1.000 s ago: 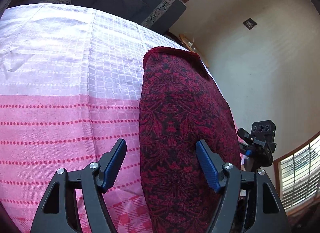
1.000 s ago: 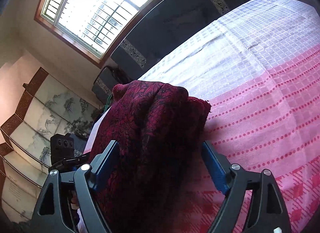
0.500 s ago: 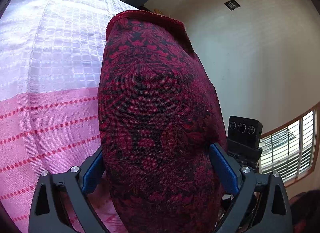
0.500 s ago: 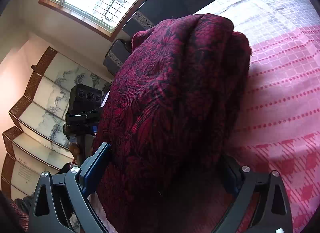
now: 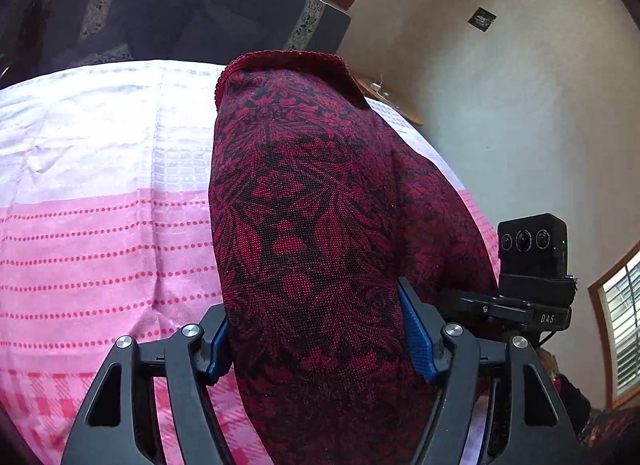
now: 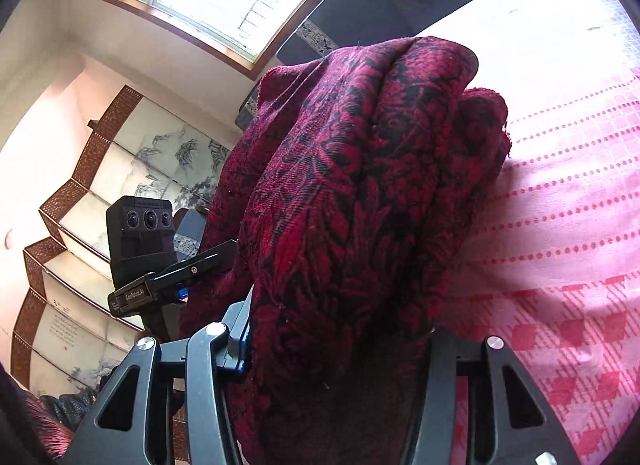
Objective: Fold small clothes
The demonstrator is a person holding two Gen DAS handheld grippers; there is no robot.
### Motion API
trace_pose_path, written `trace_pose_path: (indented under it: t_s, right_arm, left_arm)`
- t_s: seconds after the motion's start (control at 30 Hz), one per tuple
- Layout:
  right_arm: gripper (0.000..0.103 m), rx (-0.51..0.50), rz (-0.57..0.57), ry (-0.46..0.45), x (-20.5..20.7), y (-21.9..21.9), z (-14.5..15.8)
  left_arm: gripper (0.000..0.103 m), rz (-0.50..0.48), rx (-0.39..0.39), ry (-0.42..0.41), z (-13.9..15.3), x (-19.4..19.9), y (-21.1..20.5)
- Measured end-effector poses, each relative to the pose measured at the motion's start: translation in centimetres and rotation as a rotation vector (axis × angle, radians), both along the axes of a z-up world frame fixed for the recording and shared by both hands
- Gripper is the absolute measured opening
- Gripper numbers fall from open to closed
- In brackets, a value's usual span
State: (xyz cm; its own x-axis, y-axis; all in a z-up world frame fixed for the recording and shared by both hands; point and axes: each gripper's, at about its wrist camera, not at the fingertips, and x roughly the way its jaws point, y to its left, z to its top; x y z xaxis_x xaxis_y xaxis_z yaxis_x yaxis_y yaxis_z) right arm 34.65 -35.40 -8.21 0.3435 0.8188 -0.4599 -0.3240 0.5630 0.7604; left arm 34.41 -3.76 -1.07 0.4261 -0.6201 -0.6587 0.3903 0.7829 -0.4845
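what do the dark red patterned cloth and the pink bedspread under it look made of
Dark red floral-patterned cloth: looks like a thick woven jacquard, matte; coarse weave grain shows.
Pink-and-white checked bedspread: seemingly thin woven cotton, matte, with woven squares, dotted rows and soft creases.

We see one task item: a dark red cloth [image 5: 312, 233] with a black floral weave and a plain red ribbed hem along its far end. It's folded into a long band, layers bunched, several folds showing on the cloth [image 6: 360, 201] in the right wrist view. Near end is raised off the bed cover [image 5: 100, 225]; far end droops toward the cover's white part. It runs lengthwise along the cover's right edge, pink part beside it.
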Motion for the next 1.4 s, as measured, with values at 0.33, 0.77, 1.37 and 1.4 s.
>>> trace_pose_path:
  t_s: [0.33, 0.77, 1.37, 1.4]
  right_arm:
    - [0.046, -0.038, 0.063, -0.057, -3.0, 3.5, 2.2]
    - [0.046, -0.074, 0.113, -0.086, -4.6, 7.0, 4.1]
    - [0.046, -0.117, 0.159, -0.088, -4.7, 9.5, 4.8]
    - [0.046, -0.118, 0.161, -0.09, -4.7, 9.6, 4.9]
  left_arm:
    - [0.07, 0.112, 0.132, -0.085, 2.3, -6.6, 1.5]
    - [0.07, 0.176, 0.186, -0.14, 2.7, -12.7, 3.6]
    - [0.07, 0.223, 0.17, -0.114, 1.3, -15.9, 5.9]
    - [0.07, 0.225, 0.167, -0.113, 1.3, -15.8, 6.1]
